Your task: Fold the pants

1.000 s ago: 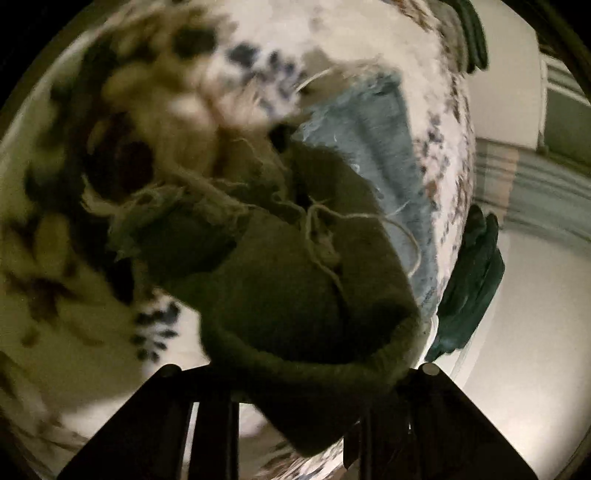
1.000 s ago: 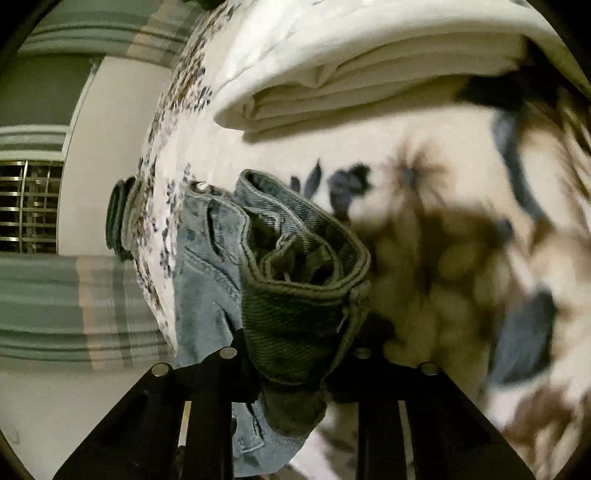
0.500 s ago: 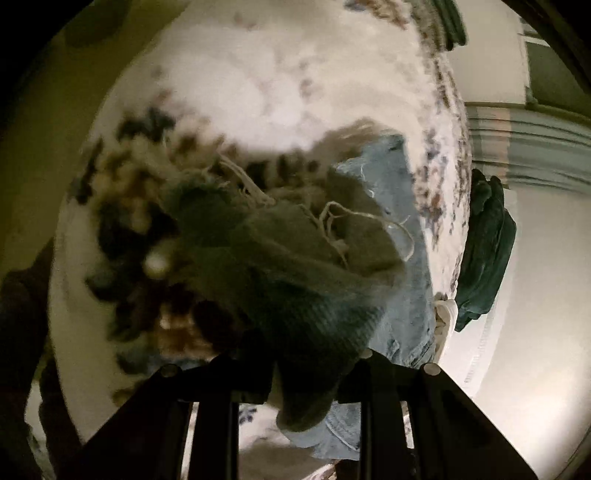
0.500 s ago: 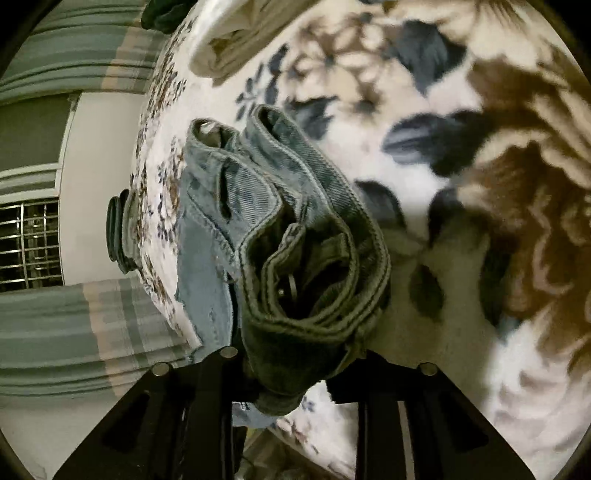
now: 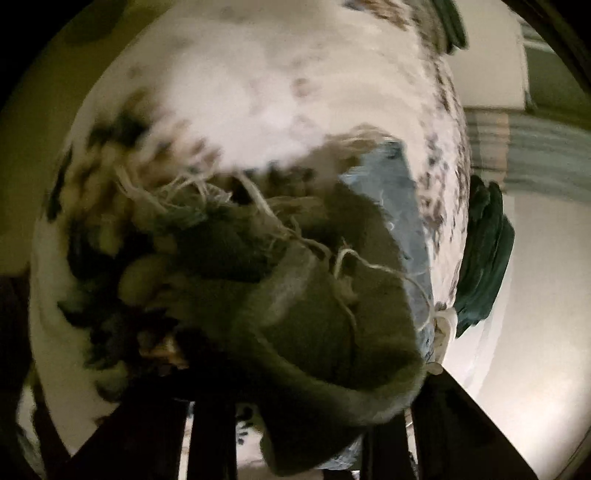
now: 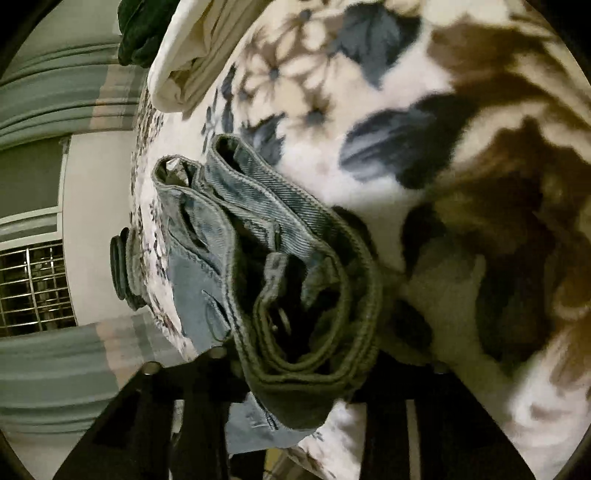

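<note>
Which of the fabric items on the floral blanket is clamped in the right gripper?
The light blue denim jeans: their waistband sits between the right gripper fingers. The folded cream cloth and dark green garment lie apart, far up the blanket.

jeans [image 6: 236, 236]: looking like coarse woven denim cloth, matt, with raised stitching; a frayed hem [image 5: 177, 199] is showing loose pale threads
blanket [image 6: 424, 155]: appearing as soft, fuzzy cloth with a flower print, matt
folded sheets [image 6: 192, 55]: looking like smooth cream cloth
left tool [image 5: 303, 435]: showing matt black, plastic-looking fingers
right tool [image 6: 295, 424]: showing the same matt black finish
window grille [image 6: 33, 288]: gleaming like metal
</note>
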